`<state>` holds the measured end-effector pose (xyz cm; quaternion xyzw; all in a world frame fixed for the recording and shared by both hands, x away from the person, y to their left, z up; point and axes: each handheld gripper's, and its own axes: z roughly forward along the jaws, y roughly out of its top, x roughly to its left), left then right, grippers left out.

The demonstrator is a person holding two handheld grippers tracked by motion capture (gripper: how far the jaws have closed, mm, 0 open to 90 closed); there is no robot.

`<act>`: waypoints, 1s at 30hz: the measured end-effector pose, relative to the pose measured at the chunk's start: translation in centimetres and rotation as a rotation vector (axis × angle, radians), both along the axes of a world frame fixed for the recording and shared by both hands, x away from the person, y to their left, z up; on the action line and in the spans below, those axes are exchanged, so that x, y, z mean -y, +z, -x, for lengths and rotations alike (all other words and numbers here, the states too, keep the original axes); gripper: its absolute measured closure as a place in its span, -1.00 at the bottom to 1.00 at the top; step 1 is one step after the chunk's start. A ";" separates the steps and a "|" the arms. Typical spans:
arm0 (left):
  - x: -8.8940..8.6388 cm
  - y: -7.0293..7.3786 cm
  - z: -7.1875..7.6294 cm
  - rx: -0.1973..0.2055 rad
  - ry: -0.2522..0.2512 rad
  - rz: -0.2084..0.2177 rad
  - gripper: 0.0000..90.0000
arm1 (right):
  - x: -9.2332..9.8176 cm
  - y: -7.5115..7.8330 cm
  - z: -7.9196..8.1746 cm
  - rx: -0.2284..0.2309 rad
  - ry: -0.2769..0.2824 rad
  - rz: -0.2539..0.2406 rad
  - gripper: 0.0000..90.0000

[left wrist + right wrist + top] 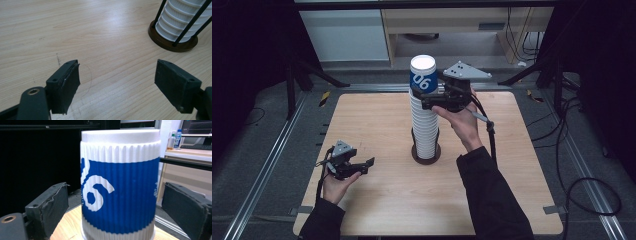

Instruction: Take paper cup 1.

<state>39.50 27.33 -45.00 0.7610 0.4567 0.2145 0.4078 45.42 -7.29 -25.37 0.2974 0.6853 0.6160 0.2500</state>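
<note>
A tall stack of white ribbed paper cups [425, 125] stands upside down in a round dark holder [426, 152] with thin black rods at the middle of the wooden table [382, 200]. On top of the stack sits a blue and white cup [423, 77] marked 06. My right gripper [431, 95] is level with this top cup [120, 190], one jaw on each side of it. Both pads [53, 205] stand clear of its wall, so the gripper is open. My left gripper [366, 166] hovers low over the front left of the table, open with nothing between its jaws [117, 75]. The holder's base [172, 41] lies ahead of it to the right.
Metal rails run along the floor on both sides of the table. Black cables [582, 185] lie on the floor at the right. Dark stand legs [312, 75] and a pale cabinet [344, 35] are behind the table's far edge.
</note>
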 end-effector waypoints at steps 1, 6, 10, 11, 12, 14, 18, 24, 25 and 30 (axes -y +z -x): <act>0.0 0.0 0.0 -0.001 -0.001 0.001 -0.57 | -0.1 -0.1 -0.1 0.000 0.000 0.001 -0.83; 0.1 0.0 0.0 -0.002 -0.003 0.000 -0.57 | -0.9 -0.7 -0.9 -0.011 0.001 0.004 -0.79; 0.1 -0.1 0.0 -0.002 -0.003 -0.001 -0.57 | -1.2 -1.0 -1.4 -0.012 -0.018 0.008 -0.70; 0.1 -0.1 0.0 -0.002 -0.002 -0.003 -0.57 | -1.2 -1.0 -1.4 -0.012 -0.018 0.009 -0.69; 0.1 -0.1 0.0 -0.003 -0.003 -0.004 -0.57 | -1.3 -1.1 -1.5 -0.013 -0.022 0.006 -0.66; 0.1 -0.2 0.0 -0.005 -0.004 -0.007 -0.57 | -1.3 -1.2 -1.7 -0.017 -0.018 0.003 -0.66; 0.2 -0.2 -0.1 -0.007 -0.006 -0.008 -0.57 | -1.4 -1.2 -1.7 -0.012 -0.016 0.008 -0.60; 0.2 -0.2 -0.1 -0.009 -0.005 -0.008 -0.57 | -1.3 -0.7 -1.4 0.006 -0.015 0.007 -0.58; 0.2 -0.2 -0.1 -0.010 -0.006 -0.010 -0.57 | -1.3 -0.6 -1.4 0.009 -0.014 0.003 -0.58; 0.2 -0.2 -0.1 -0.011 -0.007 -0.011 -0.57 | -1.1 0.2 -1.3 0.010 -0.006 -0.004 -0.55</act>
